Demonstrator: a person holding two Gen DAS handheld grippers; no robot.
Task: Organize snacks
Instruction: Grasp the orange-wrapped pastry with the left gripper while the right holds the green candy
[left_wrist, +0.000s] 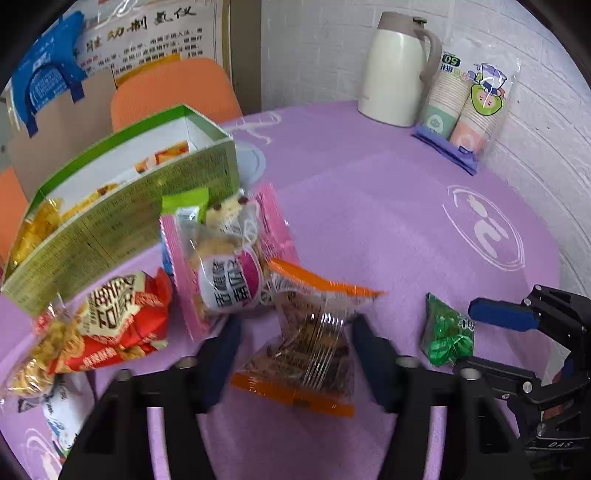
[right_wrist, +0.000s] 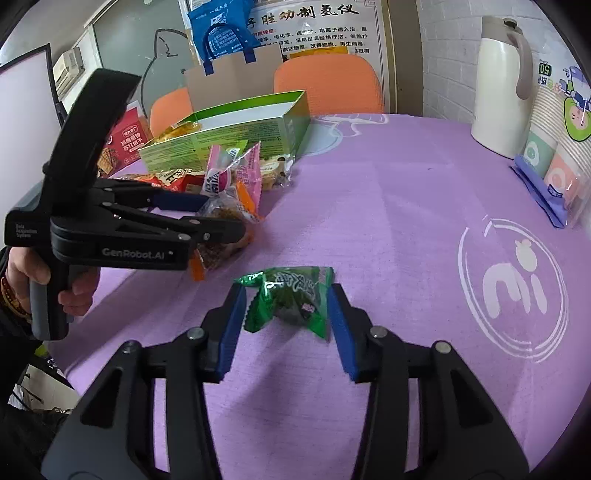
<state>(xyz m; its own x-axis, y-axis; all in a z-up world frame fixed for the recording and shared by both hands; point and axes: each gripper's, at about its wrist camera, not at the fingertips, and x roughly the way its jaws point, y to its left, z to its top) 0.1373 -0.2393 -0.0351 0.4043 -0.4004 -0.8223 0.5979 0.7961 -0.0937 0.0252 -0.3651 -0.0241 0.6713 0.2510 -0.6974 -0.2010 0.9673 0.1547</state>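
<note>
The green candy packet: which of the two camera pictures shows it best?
The right wrist view. There the green candy packet lies central and sharp between the right gripper fingers, its crinkled wrapper plain. In the left wrist view the packet sits small near the right edge, partly behind that gripper's blue finger.

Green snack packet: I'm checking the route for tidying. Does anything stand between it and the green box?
Yes. The green snack packet sits between the right hand-held gripper's fingers. Toward the green box lie the left hand-held gripper, its orange-edged packet and a pile of snack packets.
</note>
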